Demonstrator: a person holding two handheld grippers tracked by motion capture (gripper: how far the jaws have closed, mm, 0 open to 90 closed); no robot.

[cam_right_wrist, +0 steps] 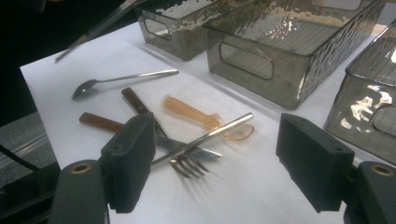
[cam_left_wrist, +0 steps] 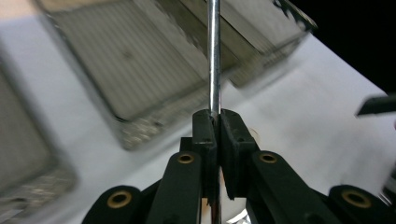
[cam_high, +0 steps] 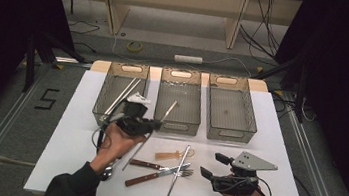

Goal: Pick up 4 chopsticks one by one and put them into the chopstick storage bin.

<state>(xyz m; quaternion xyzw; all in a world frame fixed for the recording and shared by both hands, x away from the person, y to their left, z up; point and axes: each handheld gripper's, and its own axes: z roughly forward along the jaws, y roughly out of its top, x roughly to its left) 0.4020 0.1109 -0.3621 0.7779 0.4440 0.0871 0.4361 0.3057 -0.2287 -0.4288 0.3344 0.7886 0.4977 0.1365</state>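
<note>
Above the table's left half, the left gripper (cam_high: 155, 124) pinches a metal chopstick (cam_left_wrist: 214, 56) tight between its jaws, the rod slanting toward the middle bin (cam_high: 176, 123). Right gripper (cam_high: 213, 166) rests near the front right, jaws spread and empty, just beside the fork (cam_right_wrist: 187, 164), knife (cam_right_wrist: 142, 108) and amber spoon (cam_right_wrist: 205, 119).

Glaring bright on the white desk (cam_high: 258, 138) under overhead light, darkening all round. Blurring the bins (cam_left_wrist: 116, 70) beyond the left gripper (cam_left_wrist: 215, 116); staying sharp ahead of the right gripper (cam_right_wrist: 215, 158), glinting off clear walls.
</note>
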